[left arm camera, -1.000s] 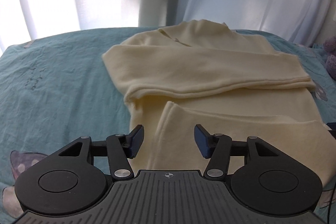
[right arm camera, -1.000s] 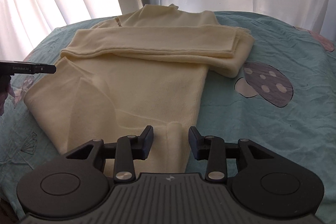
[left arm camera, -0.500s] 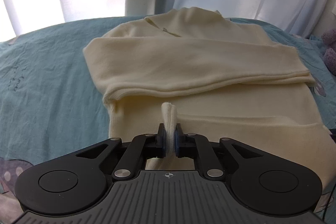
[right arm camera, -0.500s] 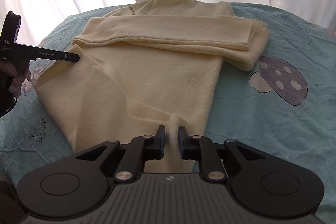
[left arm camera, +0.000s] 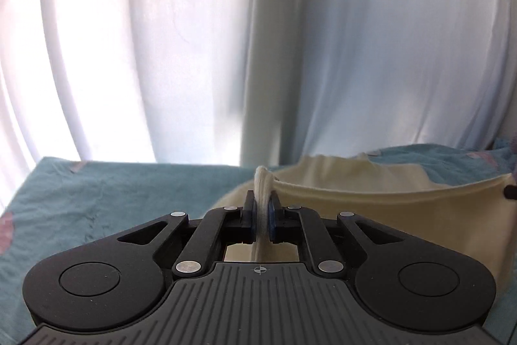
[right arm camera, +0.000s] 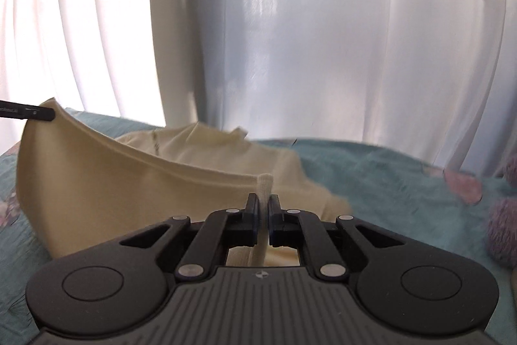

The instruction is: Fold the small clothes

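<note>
A cream sweater [left arm camera: 371, 215] hangs with its lower hem lifted off the teal bed sheet [left arm camera: 97, 199]. My left gripper [left arm camera: 261, 206] is shut on a bunched pinch of the hem at its left corner. My right gripper [right arm camera: 263, 202] has its jaws closing tight on the hem's other corner, pads pressing the fabric. The hem of the sweater [right arm camera: 113, 183] sags in a curve between the two grips. The collar end still lies on the bed behind. A black finger of the left gripper [right arm camera: 29, 114] shows at the far left of the right wrist view.
White curtains [left arm camera: 226, 37] hang close behind the bed and fill the upper half of both views. A purple plush toy [right arm camera: 504, 222] sits at the right on the printed sheet [right arm camera: 387, 183].
Both grippers closed on the near hem, then rose and tipped up, lifting the hem off the sheet. The views now show mostly curtain, not the flat sweater.
</note>
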